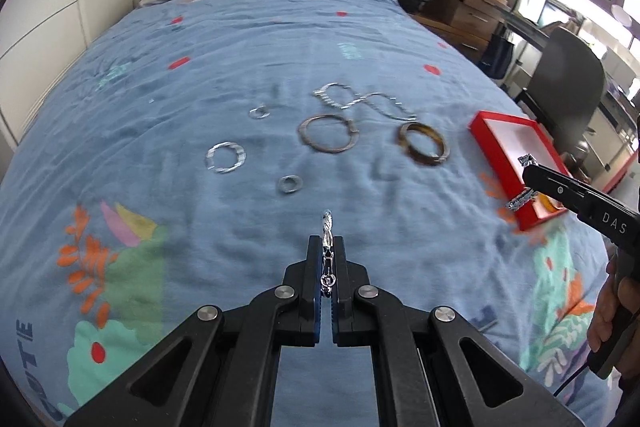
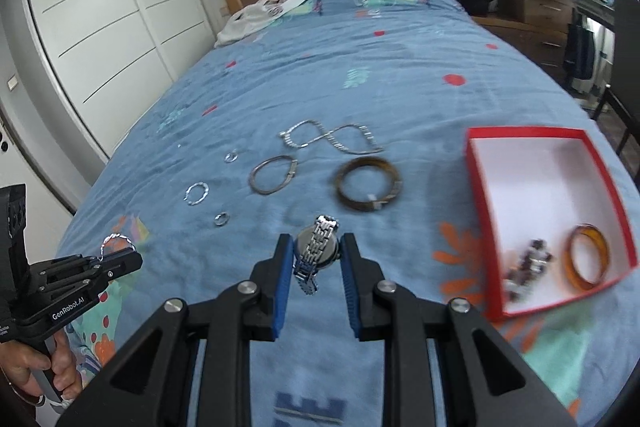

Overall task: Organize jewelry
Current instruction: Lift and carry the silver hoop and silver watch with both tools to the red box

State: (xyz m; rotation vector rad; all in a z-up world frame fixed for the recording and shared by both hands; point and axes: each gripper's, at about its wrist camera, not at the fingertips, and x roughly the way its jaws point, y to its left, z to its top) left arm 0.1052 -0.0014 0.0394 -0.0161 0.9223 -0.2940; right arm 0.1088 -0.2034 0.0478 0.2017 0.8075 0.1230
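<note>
So far the red box (image 2: pixel 484 163) on the bed (image 2: pixel 400 75) holds an amber bangle (image 2: pixel 588 255) and beads (image 2: pixel 528 263). Left gripper (image 1: pixel 329 247) pinches a silver bracelet (image 1: pixel 327 227); right gripper (image 2: pixel 316 259) pinches a watch (image 2: pixel 318 247). Six pieces wait, like the necklace (image 2: pixel 332 139).

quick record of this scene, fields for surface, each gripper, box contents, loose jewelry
surface: blue patterned bedspread
left gripper: jaws shut on a thin silver chain bracelet
right gripper: jaws shut on a silver metal-link watch
red cardboard box: amber bangle, dark bead cluster
loose: brown bangle, silver necklace
</note>
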